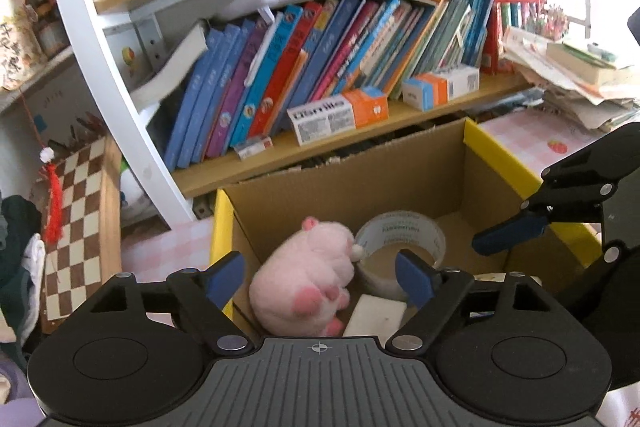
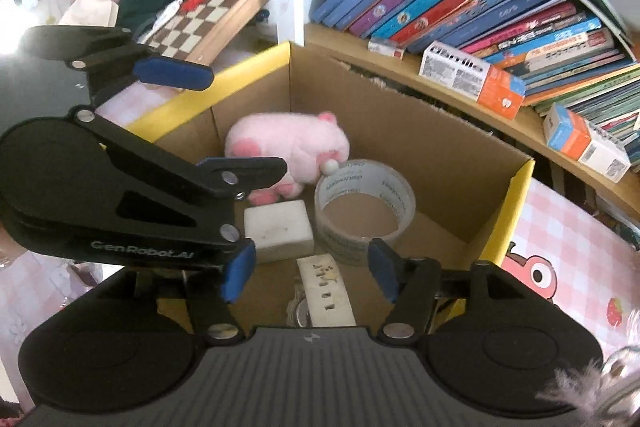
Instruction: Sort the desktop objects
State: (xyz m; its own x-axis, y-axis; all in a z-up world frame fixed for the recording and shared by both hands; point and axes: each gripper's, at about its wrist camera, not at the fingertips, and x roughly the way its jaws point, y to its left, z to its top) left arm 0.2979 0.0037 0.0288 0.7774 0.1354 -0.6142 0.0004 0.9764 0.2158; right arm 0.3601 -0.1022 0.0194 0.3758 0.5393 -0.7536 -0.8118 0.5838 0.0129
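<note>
Bookshelves packed with leaning children's books point(image 1: 320, 67) fill the background, with a folded chessboard point(image 1: 76, 223) propped at one side and small medicine-style cartons point(image 1: 338, 115) on the lower shelf. Below them sits a surface under a pink checked cloth point(image 2: 568, 247), carrying an open cardboard box point(image 2: 400, 131) with yellow outer walls.

Inside the box, a pink plush pig point(image 2: 286, 147) lies on its side against the back corner. A roll of clear packing tape point(image 2: 364, 203) lies flat just beside it, touching the pig's snout end. A white rectangular block point(image 2: 278, 229) rests in front of the pig, and a white power strip point(image 2: 326, 287) lies nearer the front wall, partly hidden by the gripper body. These look like sorted items gathered into one container.

Both grippers hover over the box opening, angled downward. The left gripper point(image 1: 320, 277) has its fingers spread wide with nothing between them; the pig and tape lie below, apart from the blue pads. The right gripper point(image 2: 306, 271) also has its fingers released and empty, positioned above the power strip and the tape's near edge. Judging by this, an item seems to have just been dropped in, and both hands appear free for the next object.
</note>
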